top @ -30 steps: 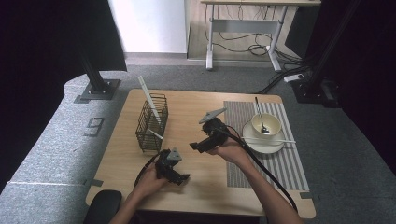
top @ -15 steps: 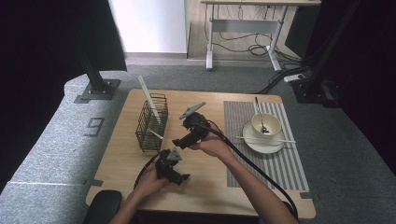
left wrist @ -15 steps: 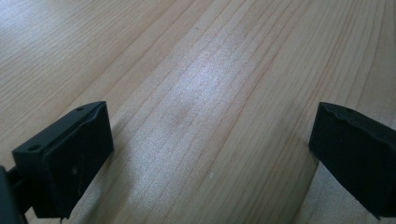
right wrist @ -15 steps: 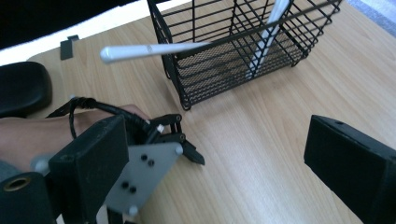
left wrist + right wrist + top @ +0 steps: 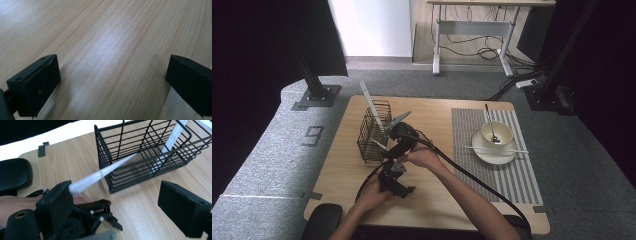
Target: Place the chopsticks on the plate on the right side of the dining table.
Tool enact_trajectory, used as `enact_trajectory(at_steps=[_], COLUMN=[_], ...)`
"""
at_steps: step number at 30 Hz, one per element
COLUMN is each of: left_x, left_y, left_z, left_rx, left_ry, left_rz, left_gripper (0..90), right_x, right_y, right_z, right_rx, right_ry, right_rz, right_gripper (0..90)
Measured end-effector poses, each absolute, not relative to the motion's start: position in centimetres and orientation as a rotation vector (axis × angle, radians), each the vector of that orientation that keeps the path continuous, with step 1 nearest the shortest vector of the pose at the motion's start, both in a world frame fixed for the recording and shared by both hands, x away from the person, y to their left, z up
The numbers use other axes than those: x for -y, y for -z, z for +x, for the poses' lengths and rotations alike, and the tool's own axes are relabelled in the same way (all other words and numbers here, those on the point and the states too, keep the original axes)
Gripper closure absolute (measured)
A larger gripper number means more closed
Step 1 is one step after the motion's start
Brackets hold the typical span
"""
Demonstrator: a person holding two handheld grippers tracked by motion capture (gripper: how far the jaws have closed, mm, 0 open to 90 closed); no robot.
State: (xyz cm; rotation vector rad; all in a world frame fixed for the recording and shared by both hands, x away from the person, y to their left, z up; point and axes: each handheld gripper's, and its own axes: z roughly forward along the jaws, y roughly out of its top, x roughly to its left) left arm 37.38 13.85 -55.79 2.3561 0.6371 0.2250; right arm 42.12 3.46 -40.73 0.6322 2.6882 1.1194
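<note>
Now, from the high view, the right gripper (image 5: 388, 141) has travelled from beside the bowl (image 5: 497, 134) across to the black wire basket (image 5: 373, 131), where a second ago it was over the middle of the table (image 5: 432, 190); that reads as a white utensil being delivered to the basket. One bowl sits on one plate (image 5: 494, 152) on the striped mat (image 5: 499, 170), with a spoon (image 5: 490, 122) in the bowl and a white stick (image 5: 497, 148) lying across the plate; one long white utensil (image 5: 371, 105) stands in the basket. The left gripper (image 5: 394, 182) rests low near the table's front edge. From the left gripper view, its jaws stand wide apart over bare wood, holding nothing. From the right gripper view, the jaws are spread wide, and a white tapered utensil (image 5: 100, 173) runs from beside the left jaw through the basket's wire wall, apparently released; a second white utensil (image 5: 170, 143) leans inside.
</note>
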Motion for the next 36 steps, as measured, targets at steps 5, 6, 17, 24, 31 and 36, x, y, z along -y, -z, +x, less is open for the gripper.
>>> enact_trajectory(at_steps=[5, 6, 17, 24, 31, 36], left_x=[-13.8, -13.8, -13.8, -13.8, -13.8, -13.8], left_y=[55.8, 55.8, 55.8, 55.8, 55.8, 55.8], left_z=[37.4, 37.4, 37.4, 37.4, 37.4, 37.4], left_rx=[-0.638, -0.642, -0.638, -0.636, -0.636, -0.635], left_ry=[-0.226, -0.226, -0.228, -0.229, -0.228, -0.228], left_rz=[2.356, 2.355, 2.359, 2.354, 2.353, 2.357], left_gripper=[0.0, 0.0, 0.0, 0.0, 0.0, 0.0], right_x=[-4.3, -4.3, -3.5, -3.6, -3.4, -3.2], right_y=[41.2, 41.2, 40.6, 40.8, 40.8, 40.7], right_z=[42.3, 42.4, 43.1, 43.1, 43.5, 43.7], right_rx=[-2.661, -2.653, -2.53, -2.485, -2.479, -2.486], right_ry=[-1.107, -1.109, -1.121, -1.114, -1.156, -1.19], right_rz=[0.625, 0.63, 0.66, 0.639, 0.678, 0.658], right_gripper=[19.8, 21.5, 40.6, 52.9, 54.2, 68.5])
